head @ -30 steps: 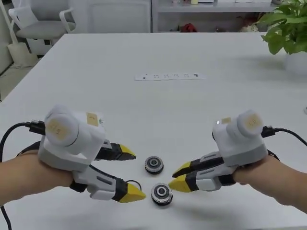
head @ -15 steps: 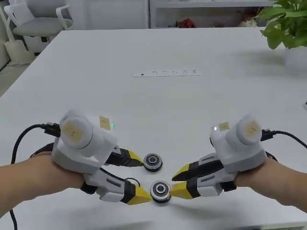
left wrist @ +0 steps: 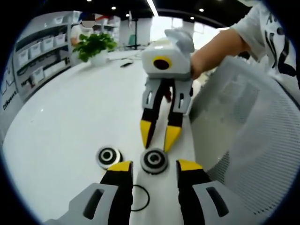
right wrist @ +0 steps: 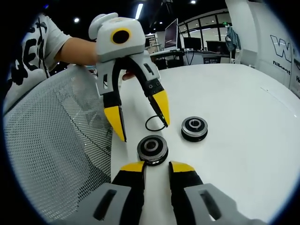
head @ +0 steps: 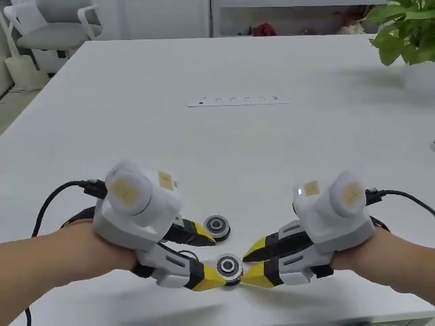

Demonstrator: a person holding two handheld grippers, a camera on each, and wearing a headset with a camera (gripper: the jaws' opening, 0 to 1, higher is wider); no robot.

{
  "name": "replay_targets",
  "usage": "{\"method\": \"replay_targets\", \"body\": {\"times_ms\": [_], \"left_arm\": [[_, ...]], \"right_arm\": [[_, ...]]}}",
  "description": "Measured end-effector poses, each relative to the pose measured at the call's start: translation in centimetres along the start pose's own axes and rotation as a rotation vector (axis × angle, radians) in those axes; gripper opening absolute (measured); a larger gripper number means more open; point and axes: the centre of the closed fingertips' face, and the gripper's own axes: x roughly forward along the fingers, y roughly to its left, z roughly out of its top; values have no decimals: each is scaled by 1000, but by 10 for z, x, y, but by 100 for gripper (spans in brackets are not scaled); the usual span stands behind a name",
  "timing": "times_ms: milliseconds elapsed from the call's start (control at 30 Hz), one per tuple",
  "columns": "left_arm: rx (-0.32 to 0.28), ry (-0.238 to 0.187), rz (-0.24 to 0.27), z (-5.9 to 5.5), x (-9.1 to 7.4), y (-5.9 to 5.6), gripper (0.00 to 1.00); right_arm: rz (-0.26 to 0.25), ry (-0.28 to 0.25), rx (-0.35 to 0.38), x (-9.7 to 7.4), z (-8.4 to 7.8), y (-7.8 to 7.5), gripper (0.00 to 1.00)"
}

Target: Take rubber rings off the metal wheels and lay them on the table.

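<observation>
Two metal wheels with black rubber rims lie near the table's front edge: the near wheel (head: 228, 267) (left wrist: 154, 161) (right wrist: 153, 148) and the far wheel (head: 217, 225) (left wrist: 108, 156) (right wrist: 194, 127). A loose black rubber ring (head: 187, 257) (left wrist: 138, 197) (right wrist: 155, 123) lies flat on the table beside them. My left gripper (head: 207, 261) (left wrist: 154, 166) (right wrist: 140, 124) is open, its tips just left of the near wheel. From the other side, my right gripper (head: 246, 266) (right wrist: 157, 167) (left wrist: 159, 136) is open too, tips right at that wheel. Neither holds anything.
A white labelled strip (head: 238, 100) lies mid-table. A potted plant (head: 404, 34) stands at the far right corner and an office chair (head: 47, 34) beyond the far left. A mesh chair back (right wrist: 56, 140) sits just off the front edge. Cables (head: 51, 204) trail from both grippers.
Both grippers have closed in on the near wheel from opposite sides; the left moved right and the right moved left and down. Their tips now flank it. The wheels have not moved.
</observation>
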Motion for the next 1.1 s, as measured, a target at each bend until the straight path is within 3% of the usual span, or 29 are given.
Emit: {"method": "replay_targets", "body": {"times_ms": [500,667,733,933,1100], "left_arm": [[17,10,-8,-1,10,-3,23],[42,10,6,-2,12,-2,18],[79,12,25,-2,13,1,16],[110,5,37,-3,15,-2,14],[98,-4,45,-2,14,-1,14]], "right_arm": [[-3,-16,-14,1,1,0,14],[-3,-18,-22,1,1,0,14],[-2,-19,-24,2,1,0,14],[4,-19,-37,2,1,1,14],[15,-12,-58,3,2,5,15]]}}
